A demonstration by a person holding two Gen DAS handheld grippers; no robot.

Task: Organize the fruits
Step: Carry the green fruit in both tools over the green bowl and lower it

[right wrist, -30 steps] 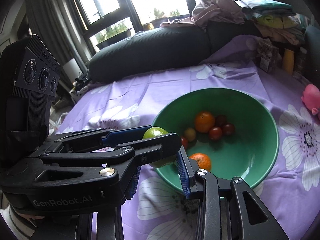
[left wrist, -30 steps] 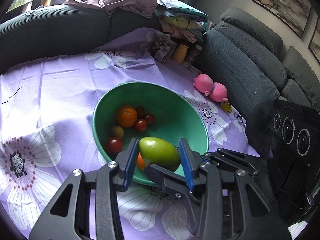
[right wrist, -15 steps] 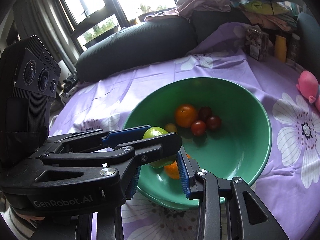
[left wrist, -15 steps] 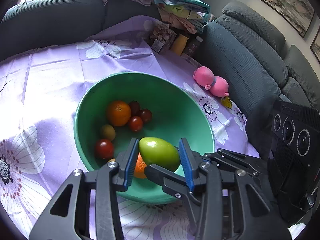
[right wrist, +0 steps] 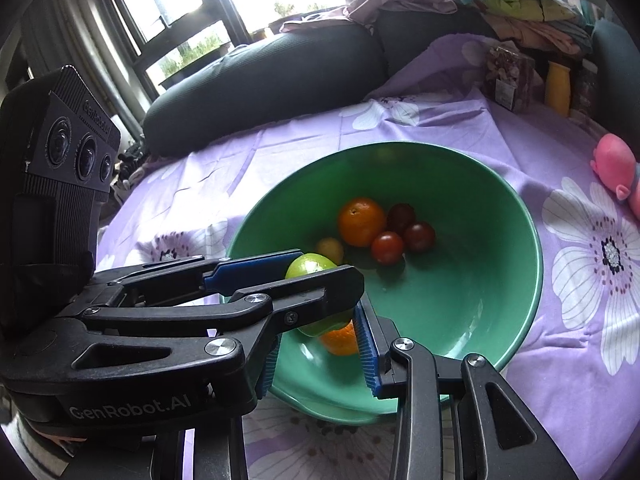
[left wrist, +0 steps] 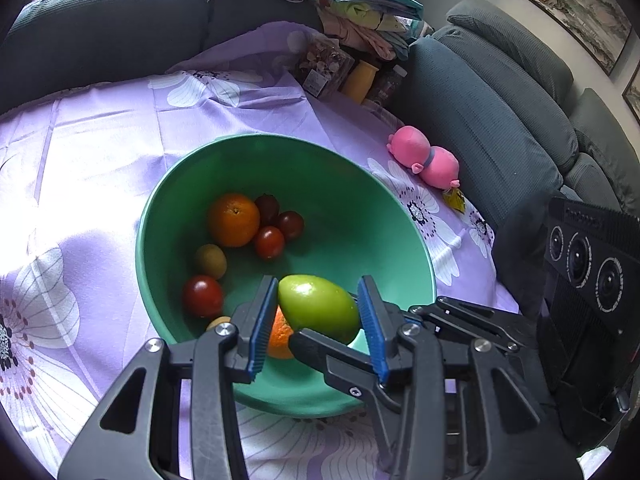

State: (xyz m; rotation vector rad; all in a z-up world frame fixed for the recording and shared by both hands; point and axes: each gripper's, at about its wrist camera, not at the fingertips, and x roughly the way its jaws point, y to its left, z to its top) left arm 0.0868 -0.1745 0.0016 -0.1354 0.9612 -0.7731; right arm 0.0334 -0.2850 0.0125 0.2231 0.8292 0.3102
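Note:
My left gripper point(left wrist: 316, 316) is shut on a green mango point(left wrist: 318, 307) and holds it over the near side of the green bowl point(left wrist: 384, 216). The mango also shows in the right wrist view point(right wrist: 310, 266), held by the left gripper point(right wrist: 304, 280) that crosses in front. The bowl point(right wrist: 500, 280) holds an orange point(left wrist: 233, 219), several dark red tomatoes point(left wrist: 270, 242), a kiwi point(left wrist: 211, 260) and a second orange point(left wrist: 280, 336) under the mango. My right gripper point(right wrist: 320, 352) is open and empty, just behind the left one at the bowl's near rim.
The bowl stands on a purple flowered cloth point(left wrist: 92, 152). A pink plush toy point(left wrist: 424, 158), a snack packet point(left wrist: 324, 66) and a yellow bottle point(left wrist: 362, 76) lie at the far right. Grey sofas with piled clothes point(left wrist: 360, 12) surround the cloth.
Both grippers have moved forward and lower over the bowl. The left gripper still holds the mango, which now hangs inside the bowl's rim.

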